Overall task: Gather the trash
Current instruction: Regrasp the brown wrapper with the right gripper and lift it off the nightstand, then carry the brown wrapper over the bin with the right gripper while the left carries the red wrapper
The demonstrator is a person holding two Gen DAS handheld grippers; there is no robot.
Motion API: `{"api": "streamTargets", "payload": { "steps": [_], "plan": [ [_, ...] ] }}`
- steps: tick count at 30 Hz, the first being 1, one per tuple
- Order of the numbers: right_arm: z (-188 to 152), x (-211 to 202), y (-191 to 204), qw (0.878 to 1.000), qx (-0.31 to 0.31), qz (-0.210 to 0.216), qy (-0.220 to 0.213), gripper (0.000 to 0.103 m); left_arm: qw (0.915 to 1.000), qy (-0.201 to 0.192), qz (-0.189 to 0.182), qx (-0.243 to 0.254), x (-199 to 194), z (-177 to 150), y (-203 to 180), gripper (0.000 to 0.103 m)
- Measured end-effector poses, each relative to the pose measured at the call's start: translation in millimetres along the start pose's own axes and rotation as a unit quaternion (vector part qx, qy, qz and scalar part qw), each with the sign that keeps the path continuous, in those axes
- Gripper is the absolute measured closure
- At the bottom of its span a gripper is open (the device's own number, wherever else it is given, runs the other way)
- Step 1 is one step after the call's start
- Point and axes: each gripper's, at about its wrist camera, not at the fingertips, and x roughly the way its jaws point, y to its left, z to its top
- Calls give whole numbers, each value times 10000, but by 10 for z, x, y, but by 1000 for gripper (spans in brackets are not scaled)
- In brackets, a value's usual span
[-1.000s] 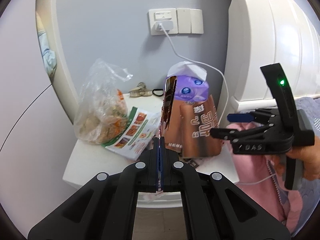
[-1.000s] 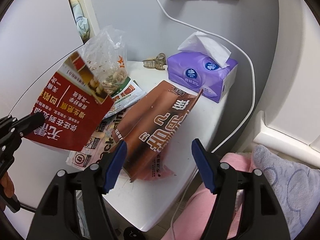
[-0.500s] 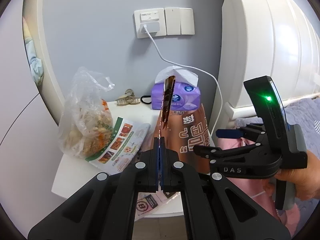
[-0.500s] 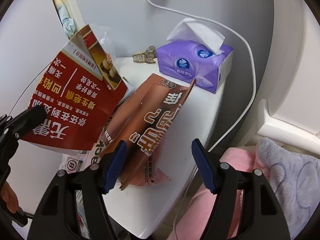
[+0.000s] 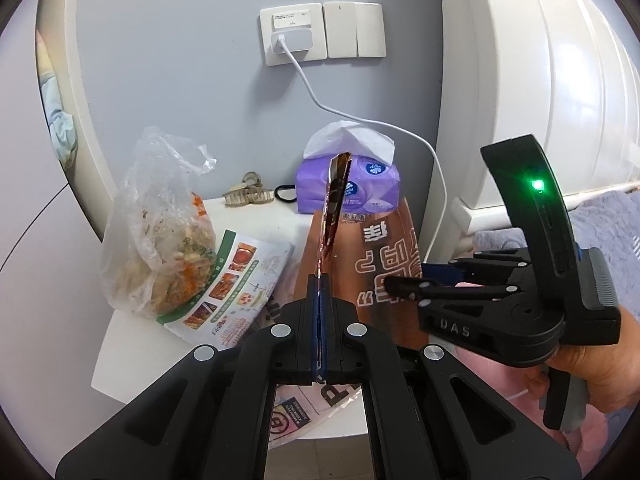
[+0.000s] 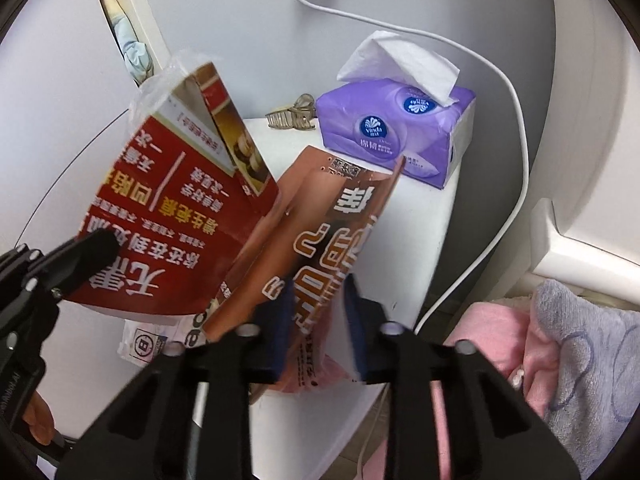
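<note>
The left gripper is clenched on a red leaflet, held upright and edge-on ahead of its fingers. The right gripper has just been closing, its jaws now narrow around the near end of a brown snack bag on the white table; whether the pads press it I cannot tell. Left of the left gripper, a clear plastic bag holds food scraps and sits on a green flyer. Beyond both grippers, a purple tissue pack has one tissue sticking out.
</note>
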Motion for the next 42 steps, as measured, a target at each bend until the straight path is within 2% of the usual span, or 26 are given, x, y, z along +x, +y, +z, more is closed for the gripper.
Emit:
{"api": "streamTargets", "payload": {
  "steps": [8, 19, 28, 35, 42],
  "plan": [
    [82, -152, 29, 9995, -116, 63, -276, 98, 10000, -14, 14, -10, -36, -7, -27, 103],
    [251, -518, 200, 9971, -433, 139, -610, 98, 9996, -196, 138, -136, -336, 52, 35, 103],
    [215, -926, 406, 9936, -746, 252, -815, 98, 9984, -359, 336, -290, -734, 21, 100, 103],
    [39, -1175, 789, 9885, -1128, 474, -888, 98, 9959, -404, 627, -513, -1140, -196, 235, 103],
    [-225, -1245, 1311, 9820, -1495, 851, -781, 98, 9906, -371, 1033, -811, -1602, -596, 463, 103]
  ]
}}
